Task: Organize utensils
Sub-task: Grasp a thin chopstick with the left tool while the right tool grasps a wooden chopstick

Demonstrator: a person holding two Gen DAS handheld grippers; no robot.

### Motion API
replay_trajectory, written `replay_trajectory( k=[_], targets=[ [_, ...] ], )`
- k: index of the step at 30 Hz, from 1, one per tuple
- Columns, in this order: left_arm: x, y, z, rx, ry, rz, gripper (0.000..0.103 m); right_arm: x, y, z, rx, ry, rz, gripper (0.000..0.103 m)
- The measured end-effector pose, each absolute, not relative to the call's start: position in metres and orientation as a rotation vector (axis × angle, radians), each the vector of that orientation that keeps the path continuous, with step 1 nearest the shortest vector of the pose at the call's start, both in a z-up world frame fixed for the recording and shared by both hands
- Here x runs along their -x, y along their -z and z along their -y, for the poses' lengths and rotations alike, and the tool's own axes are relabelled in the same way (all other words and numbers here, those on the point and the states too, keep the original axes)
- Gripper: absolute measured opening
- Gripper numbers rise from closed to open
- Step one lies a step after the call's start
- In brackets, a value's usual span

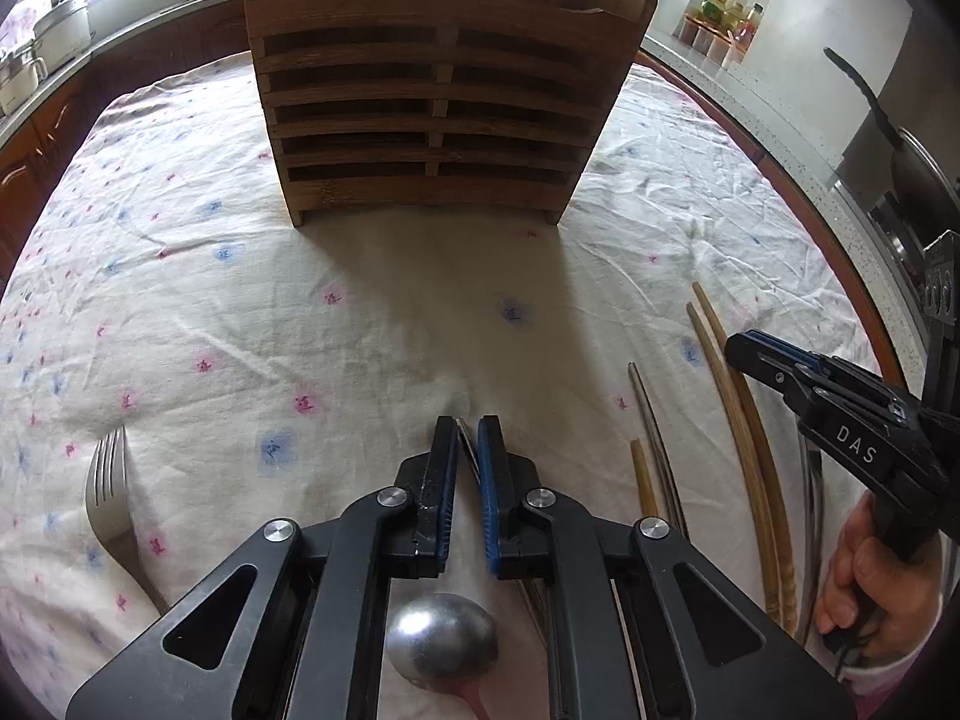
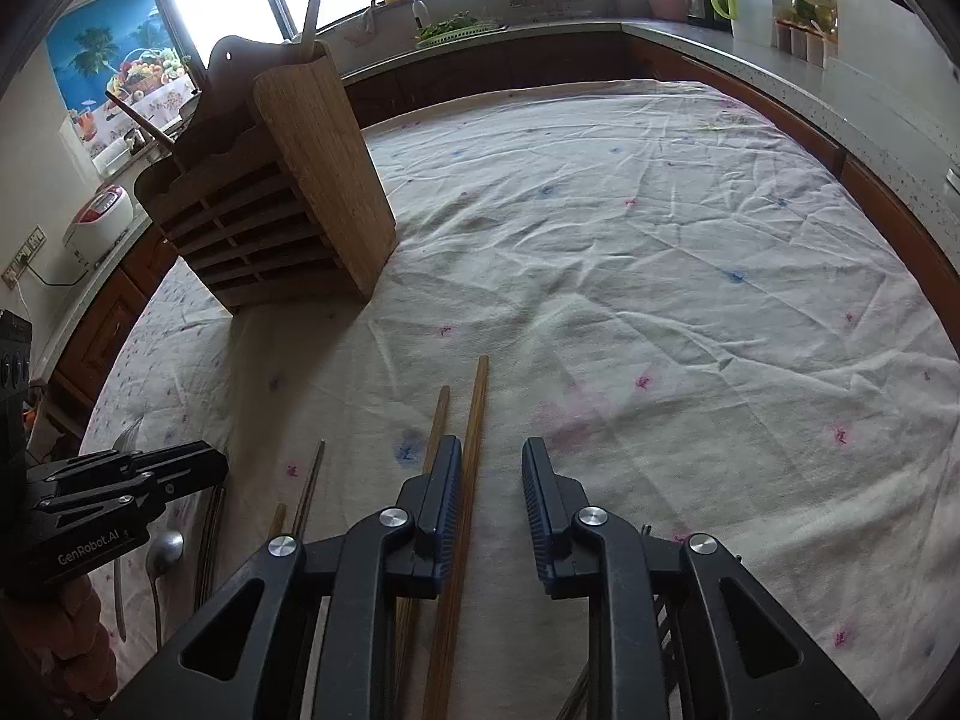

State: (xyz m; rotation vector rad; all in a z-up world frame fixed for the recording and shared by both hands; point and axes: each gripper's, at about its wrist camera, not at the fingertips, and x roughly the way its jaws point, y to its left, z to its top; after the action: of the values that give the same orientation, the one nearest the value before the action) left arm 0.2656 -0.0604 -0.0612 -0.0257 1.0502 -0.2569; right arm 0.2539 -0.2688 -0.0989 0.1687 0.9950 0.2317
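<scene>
Two grippers hang low over my floral tablecloth (image 2: 660, 252). My left gripper (image 1: 467, 441) has its jaws nearly together, clamped on a thin metal utensil (image 1: 465, 435). My right gripper (image 2: 492, 468) stands apart, a wooden chopstick (image 2: 471, 450) against its left pad. Far off stands the wooden holder (image 1: 432, 96); wide bare cloth lies between. A fork (image 1: 111, 492) lies near the left edge.

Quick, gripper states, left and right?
Left gripper: closed on a thin metal utensil.
Right gripper: open, wooden chopstick between its jaws, not clamped.
</scene>
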Motion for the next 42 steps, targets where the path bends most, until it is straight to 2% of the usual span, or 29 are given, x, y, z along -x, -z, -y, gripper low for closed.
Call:
replay_trajectory(
  k=[4,15,20,29,31,32,42],
  targets=[
    [-0.262,0.059,0.052,0.031,0.269,-1.078,0.007,-0.254,0.098,0.270,-0.164,-0.235,-1.000,0.017],
    [-0.266,0.060,0.069,0.000,0.274,-1.055,0.008,-0.278,0.100,0.258,-0.112,-0.222,-1.007,0.021],
    [-0.265,0.058,0.066,-0.010,0.264,-1.103,0.010,-0.279,0.101,0.260,-0.114,-0.229,-1.015,0.021],
    [-0.259,0.061,0.075,-0.080,0.251,-1.029,0.007,-0.279,0.101,0.252,-0.048,-0.219,-1.011,0.021],
    [-0.260,0.060,0.072,-0.055,0.258,-1.032,0.005,-0.278,0.100,0.252,-0.047,-0.215,-1.009,0.017],
    [-0.260,0.058,0.069,-0.025,0.269,-1.034,0.005,-0.278,0.100,0.254,-0.064,-0.220,-1.010,0.007],
    [-0.224,0.002,0.044,0.115,0.331,-0.903,0.004,-0.246,0.052,0.268,-0.179,-0.269,-0.901,0.006]
  ],
)
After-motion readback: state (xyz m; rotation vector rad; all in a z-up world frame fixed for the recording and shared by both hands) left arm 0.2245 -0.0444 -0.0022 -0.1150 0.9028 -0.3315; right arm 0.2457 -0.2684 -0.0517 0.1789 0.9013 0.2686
